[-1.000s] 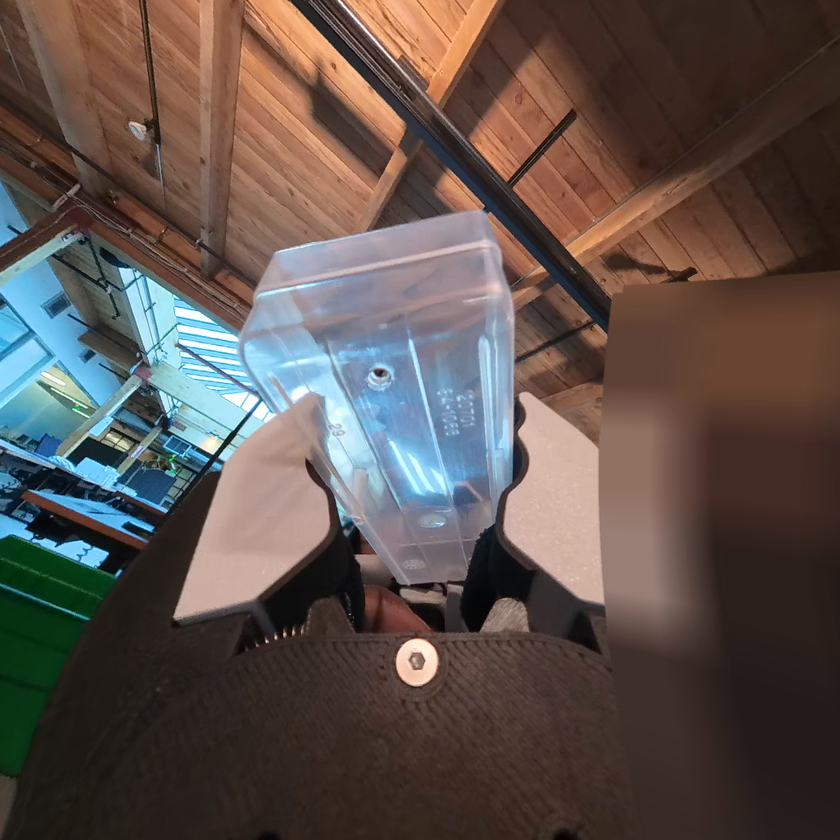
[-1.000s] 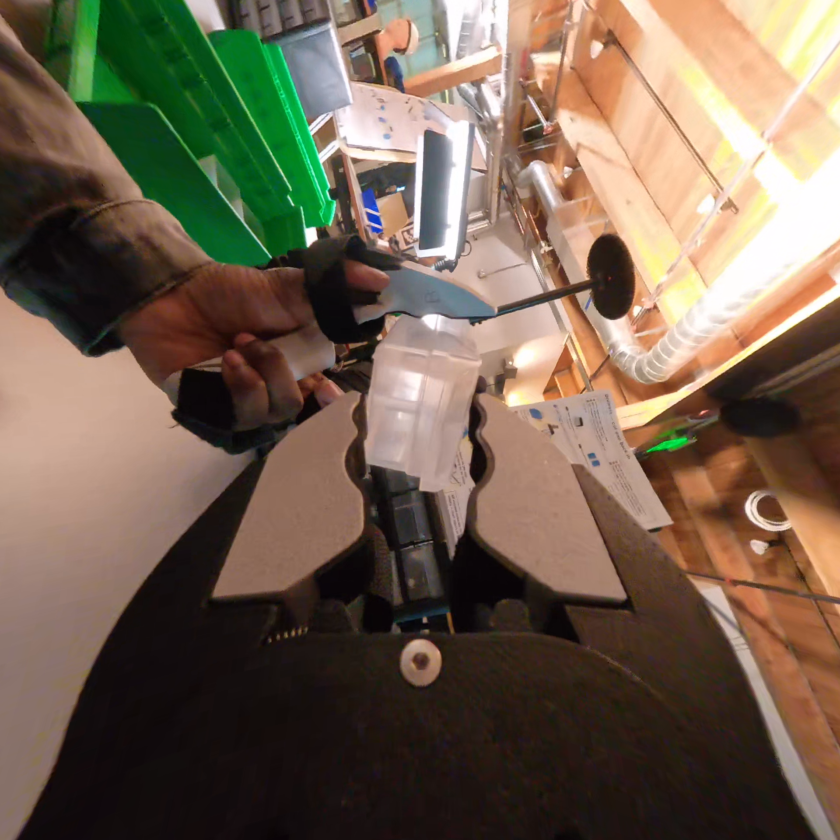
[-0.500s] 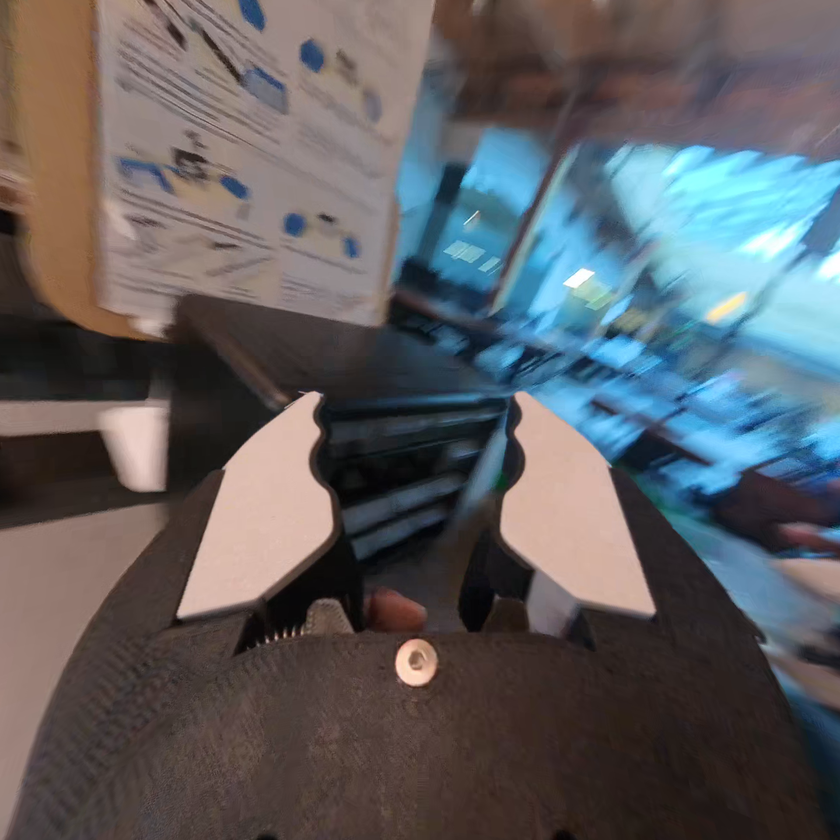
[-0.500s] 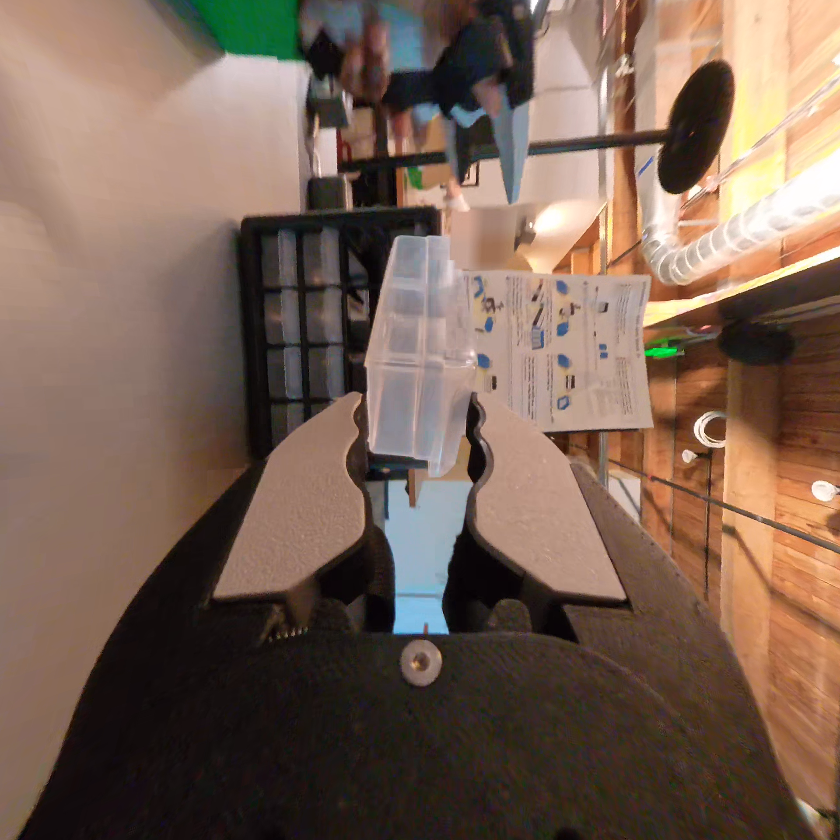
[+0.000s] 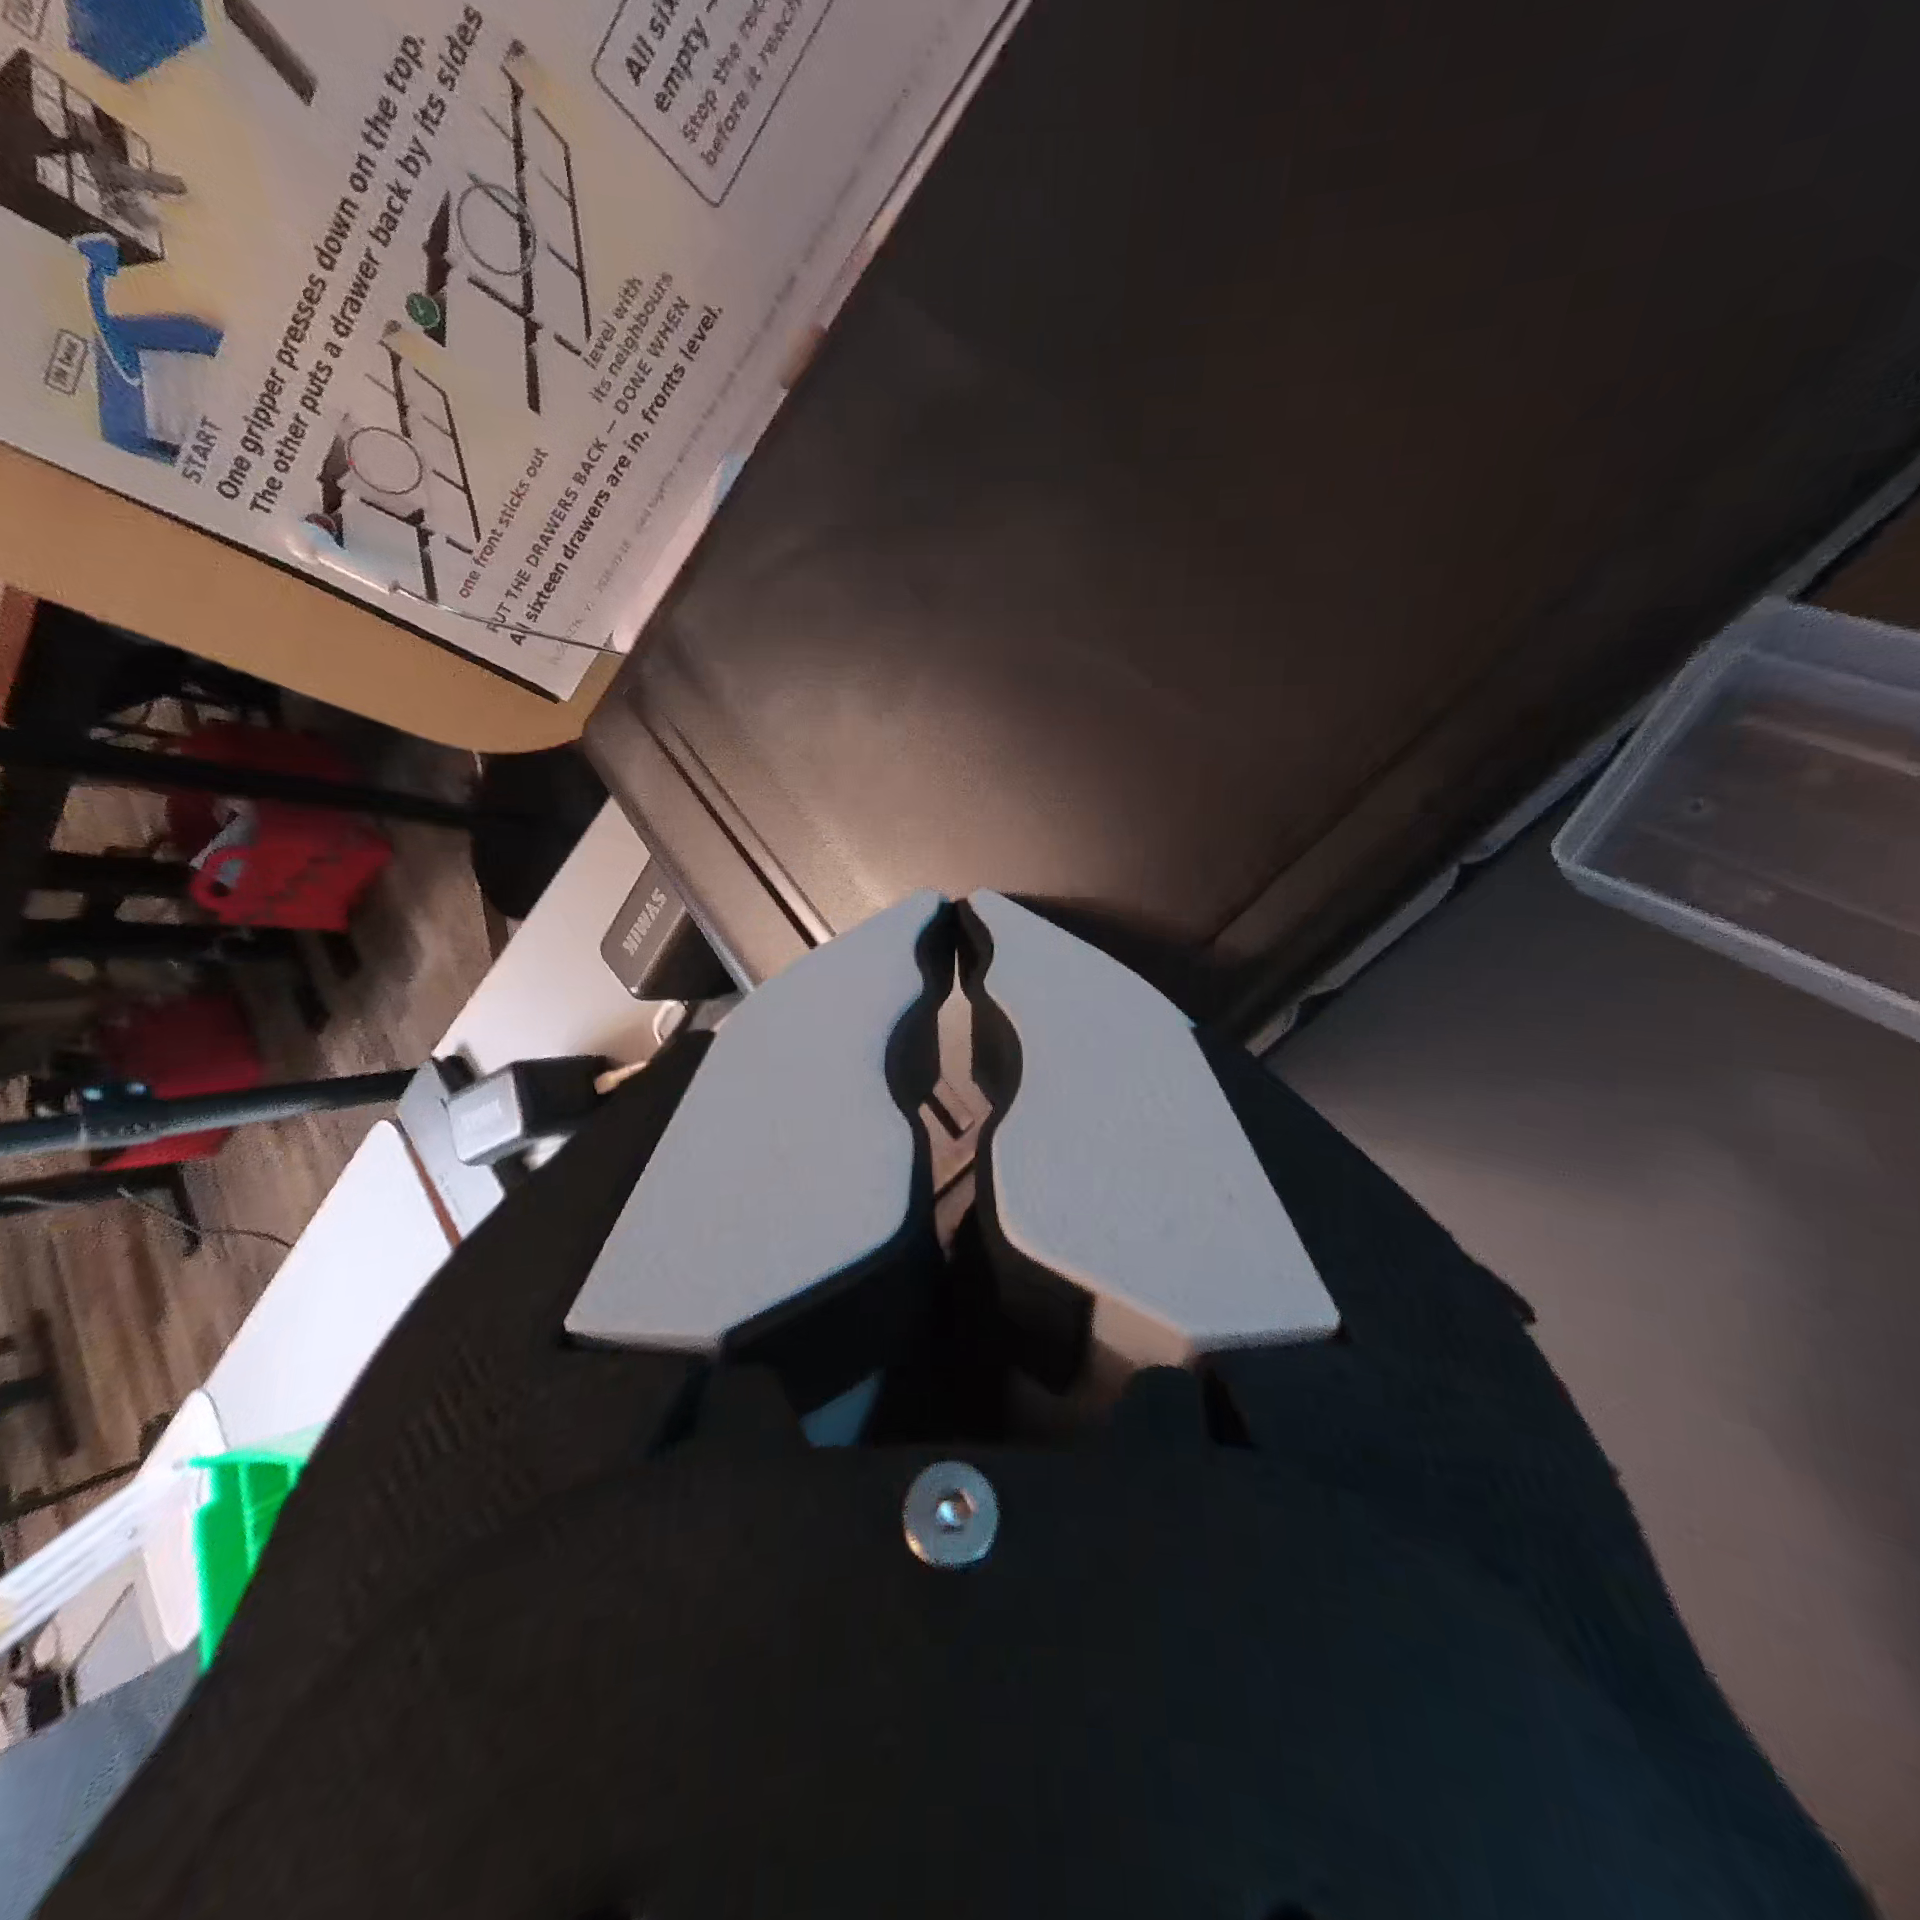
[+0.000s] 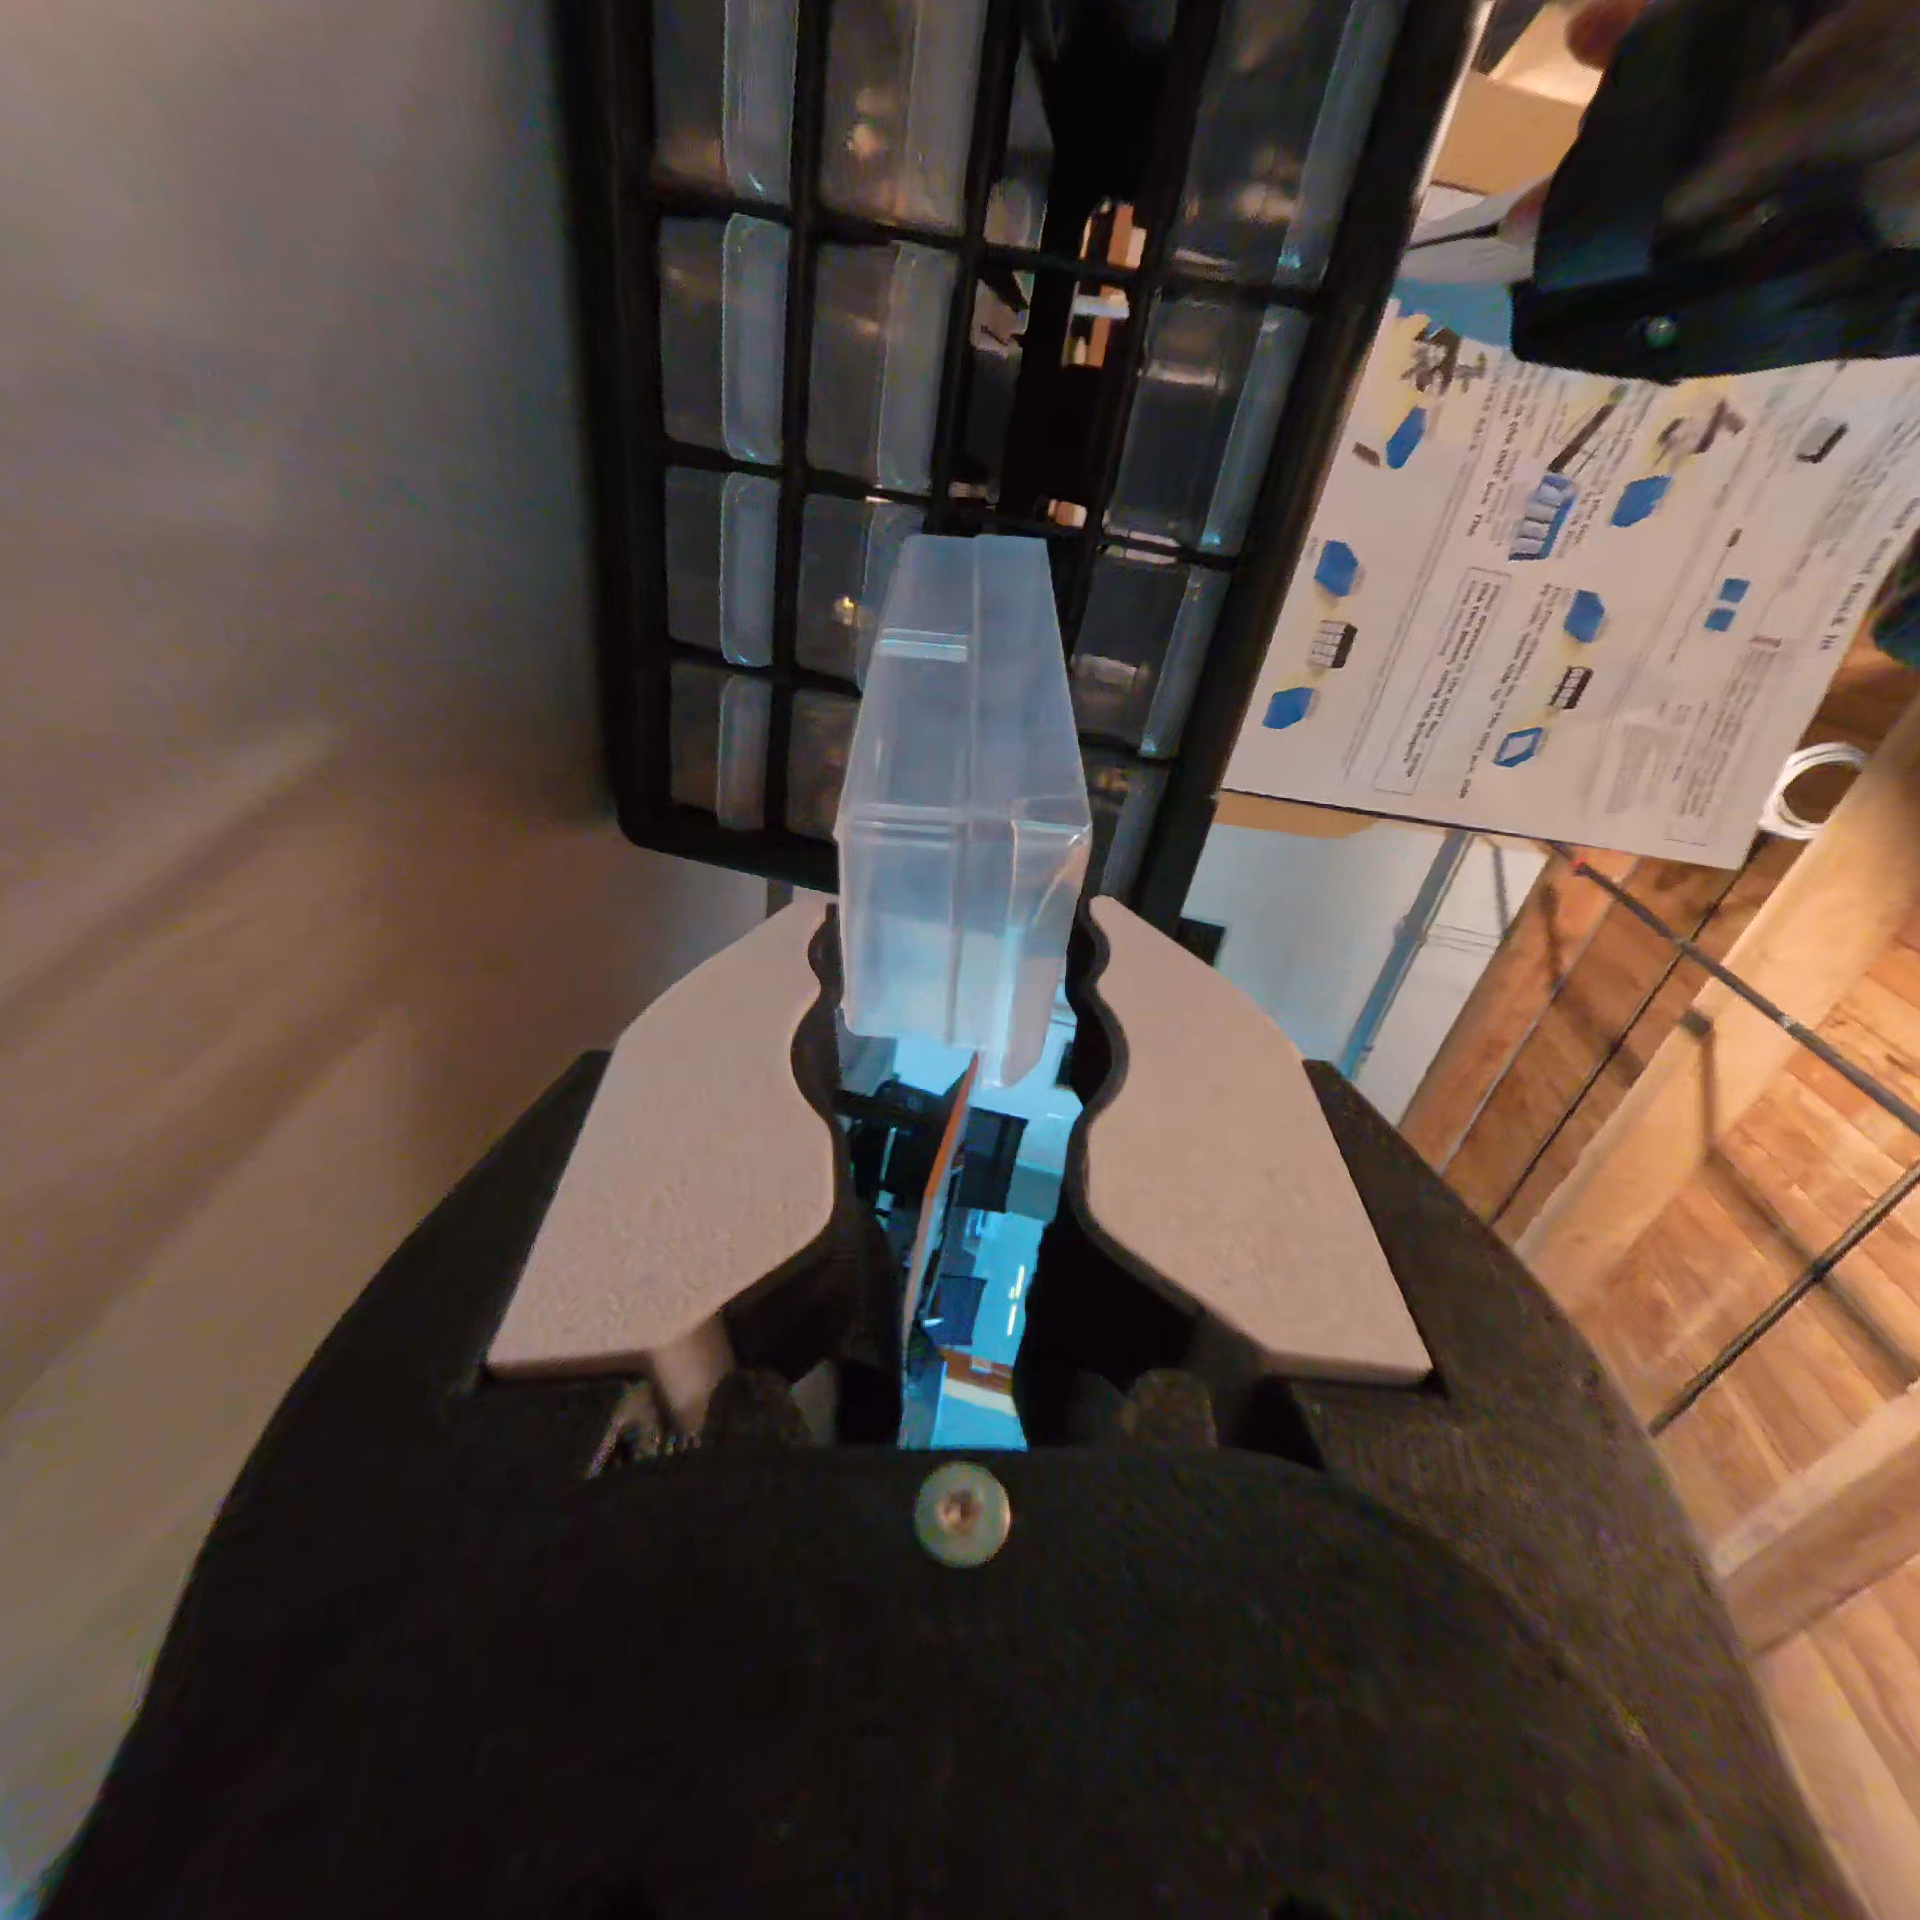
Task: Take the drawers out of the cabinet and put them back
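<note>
The left gripper (image 5: 954,914), a black textured body with two pale grey scalloped fingers (image 5: 790,1132), has its tips pressed together, nothing between them. The right gripper (image 6: 958,925), of the same build, has its grey fingers (image 6: 686,1153) parted and clamped on the sides of a clear plastic drawer (image 6: 961,790).
</note>
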`<state>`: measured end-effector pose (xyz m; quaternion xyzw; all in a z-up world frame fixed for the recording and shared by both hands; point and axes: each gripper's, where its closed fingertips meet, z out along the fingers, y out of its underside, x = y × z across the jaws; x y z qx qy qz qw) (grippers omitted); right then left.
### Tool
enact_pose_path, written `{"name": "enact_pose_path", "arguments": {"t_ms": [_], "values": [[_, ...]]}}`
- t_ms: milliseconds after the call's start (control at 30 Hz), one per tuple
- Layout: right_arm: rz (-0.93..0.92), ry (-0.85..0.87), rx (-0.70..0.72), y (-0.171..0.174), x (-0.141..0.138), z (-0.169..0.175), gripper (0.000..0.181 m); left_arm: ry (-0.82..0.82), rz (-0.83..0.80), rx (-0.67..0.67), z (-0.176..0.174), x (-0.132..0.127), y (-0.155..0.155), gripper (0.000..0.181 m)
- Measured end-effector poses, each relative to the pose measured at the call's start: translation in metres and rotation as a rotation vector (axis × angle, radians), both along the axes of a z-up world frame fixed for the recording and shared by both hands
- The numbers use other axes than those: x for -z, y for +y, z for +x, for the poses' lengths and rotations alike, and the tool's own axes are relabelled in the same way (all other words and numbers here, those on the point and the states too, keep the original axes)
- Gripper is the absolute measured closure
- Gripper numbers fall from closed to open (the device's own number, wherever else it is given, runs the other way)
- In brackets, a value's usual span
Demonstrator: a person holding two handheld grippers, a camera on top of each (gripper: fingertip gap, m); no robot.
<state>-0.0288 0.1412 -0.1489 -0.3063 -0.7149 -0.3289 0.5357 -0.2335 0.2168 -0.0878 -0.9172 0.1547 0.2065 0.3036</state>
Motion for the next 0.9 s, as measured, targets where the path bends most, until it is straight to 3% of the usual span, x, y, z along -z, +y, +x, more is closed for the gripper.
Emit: {"name": "enact_pose_path", "arguments": {"t_ms": [267,700,900], "values": [[-0.091,-0.010,0.047,0.009,-0.004,-0.013,0.140,0.004,-0.113,-0.049,0.000,0.002,-0.001,0.181],[-0.088,-0.053,0.131,0.014,-0.012,-0.036,0.140,-0.023,-0.090,-0.027,0.000,0.003,0.000,0.181],[-0.027,-0.004,0.107,0.009,0.003,-0.048,0.140,-0.012,-0.075,-0.021,0.000,0.003,0.000,0.181]]}}
